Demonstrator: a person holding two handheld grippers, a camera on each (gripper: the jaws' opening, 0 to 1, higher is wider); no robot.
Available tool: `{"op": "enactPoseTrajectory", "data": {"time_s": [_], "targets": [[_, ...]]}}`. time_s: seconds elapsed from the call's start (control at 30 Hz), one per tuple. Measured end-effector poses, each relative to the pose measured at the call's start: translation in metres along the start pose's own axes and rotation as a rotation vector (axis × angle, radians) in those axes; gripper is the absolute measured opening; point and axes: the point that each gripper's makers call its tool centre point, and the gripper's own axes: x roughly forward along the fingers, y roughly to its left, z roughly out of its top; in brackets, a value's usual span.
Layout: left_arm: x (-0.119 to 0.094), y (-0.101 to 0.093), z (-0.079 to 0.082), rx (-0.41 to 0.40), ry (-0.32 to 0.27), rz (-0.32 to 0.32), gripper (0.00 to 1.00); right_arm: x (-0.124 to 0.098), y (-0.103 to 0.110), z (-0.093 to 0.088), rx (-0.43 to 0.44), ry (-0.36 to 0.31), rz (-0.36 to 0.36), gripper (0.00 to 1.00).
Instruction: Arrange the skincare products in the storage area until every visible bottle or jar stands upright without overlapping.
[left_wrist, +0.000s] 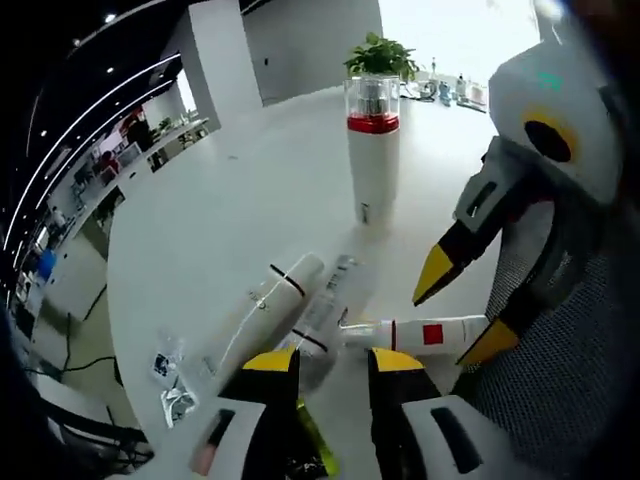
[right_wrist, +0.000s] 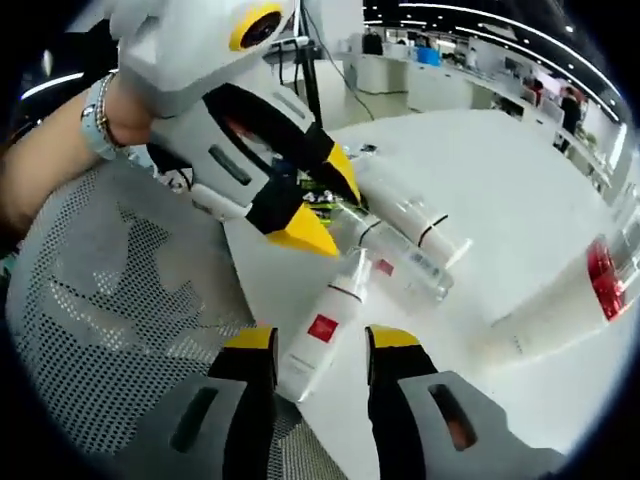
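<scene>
**One bottle upright, three lying on the white bench**

Open-plan office space with desks and ceiling light strips surrounds a round white bench (left_wrist: 250, 190), which carries the skincare products. In the left gripper view, a tall white bottle (left_wrist: 374, 165) with a red band and a clear cap stands upright toward the far side of the bench, and a potted green plant (left_wrist: 380, 57) sits behind it.

Nearer, three products lie on their sides close together. A white tube with a black band (left_wrist: 268, 300) lies at an angle, a clear bottle (left_wrist: 330, 300) lies just beside it, and a small white bottle with a red square label (left_wrist: 425, 333) lies beside the clear one with its nozzle end near it. Two small foil sachets (left_wrist: 172, 385) lie near the bench edge.

The left gripper (left_wrist: 333, 361) hovers over the near ends of the lying tube and clear bottle, its yellow-tipped fingers spread and holding nothing. The right gripper (right_wrist: 320, 340) has its fingers spread on either side of the base end of the red-labelled bottle, not closed on it; whether they touch it is unclear. A grey mesh chair back (right_wrist: 120, 310) sits beside the bench edge, below the person's wrist (right_wrist: 100, 115), which wears a bracelet.
</scene>
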Motion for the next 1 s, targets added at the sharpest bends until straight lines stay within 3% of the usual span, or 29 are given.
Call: {"op": "enactPoseTrajectory", "data": {"time_s": [0.27,0.43,0.5,0.6,0.73,0.83,1.0], "targets": [[0.003,-0.007,-0.007,-0.011,0.032,-0.041,0.28,-0.001,-0.013,-0.011,0.01,0.037,-0.008,0.19],[0.005,-0.013,-0.013,-0.011,0.06,-0.077,0.28,-0.005,-0.015,-0.018,0.002,0.069,0.029,0.18],[0.006,-0.022,-0.018,-0.017,0.087,-0.122,0.28,-0.007,-0.019,-0.02,0.014,0.078,0.029,0.18],[0.009,-0.027,-0.024,0.012,0.117,-0.136,0.26,-0.008,-0.022,-0.021,-0.001,0.088,0.018,0.18],[0.011,-0.024,-0.025,-0.007,0.123,-0.133,0.25,-0.01,-0.019,-0.024,-0.04,0.11,0.045,0.18],[0.013,-0.031,-0.023,-0.043,0.122,-0.166,0.24,-0.01,-0.017,-0.028,-0.047,0.13,0.058,0.19],[0.016,-0.043,-0.027,-0.012,0.147,-0.199,0.24,-0.009,-0.016,-0.028,-0.057,0.138,0.062,0.19]]}}
